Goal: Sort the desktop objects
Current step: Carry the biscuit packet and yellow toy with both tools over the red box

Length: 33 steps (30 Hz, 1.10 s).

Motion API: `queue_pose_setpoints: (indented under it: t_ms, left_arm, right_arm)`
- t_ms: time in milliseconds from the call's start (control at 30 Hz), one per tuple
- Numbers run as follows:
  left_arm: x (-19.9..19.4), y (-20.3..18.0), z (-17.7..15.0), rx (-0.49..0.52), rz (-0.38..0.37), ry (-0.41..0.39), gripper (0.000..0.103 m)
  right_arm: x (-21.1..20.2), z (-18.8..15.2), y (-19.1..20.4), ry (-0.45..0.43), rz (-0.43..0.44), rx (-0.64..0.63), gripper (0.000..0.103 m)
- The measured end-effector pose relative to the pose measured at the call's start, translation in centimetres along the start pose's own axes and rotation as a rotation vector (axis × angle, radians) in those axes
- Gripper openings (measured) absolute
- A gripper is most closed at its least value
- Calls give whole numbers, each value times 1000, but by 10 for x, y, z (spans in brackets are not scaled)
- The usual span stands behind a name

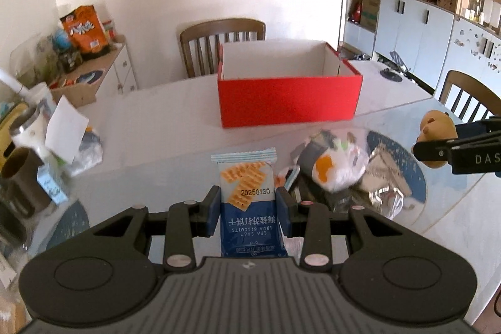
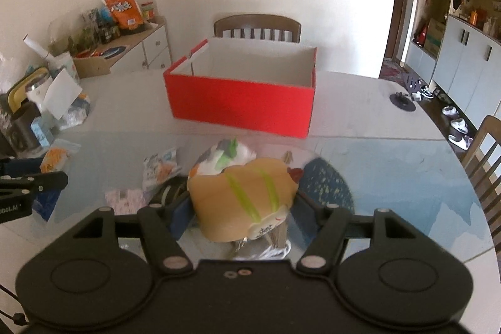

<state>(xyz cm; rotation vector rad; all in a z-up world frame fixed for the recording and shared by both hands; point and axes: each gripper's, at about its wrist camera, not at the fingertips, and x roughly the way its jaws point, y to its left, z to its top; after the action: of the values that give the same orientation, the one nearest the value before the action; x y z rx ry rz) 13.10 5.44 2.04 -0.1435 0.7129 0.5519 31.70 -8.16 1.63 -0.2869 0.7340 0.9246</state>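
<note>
Left gripper (image 1: 248,202) clamped on a biscuit packet (image 1: 249,202), right gripper (image 2: 242,208) closed around a tan plush toy (image 2: 239,202), both held above a glass-topped table (image 2: 407,165); beyond the snack pile (image 1: 338,168), an open red box (image 1: 289,94).

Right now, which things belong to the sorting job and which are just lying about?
Job:
- biscuit packet, in left gripper
- tan plush toy, in right gripper
- red box
- wrapper pile

Lying about:
- orange snack bag
- chair
- steel mug
</note>
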Motion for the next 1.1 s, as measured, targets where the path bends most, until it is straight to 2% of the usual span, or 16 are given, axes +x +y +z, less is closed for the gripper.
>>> queue_pose_setpoints:
  t_ms: [633,1100]
  left_arm:
    - [46,-10,79,-29,-5,-16,36]
    - [96,-23,126,-47,1,19,36]
  right_arm:
    - [29,74,-33,-15,19,-28,68]
    - [77,125,-49,13,84,-44,68]
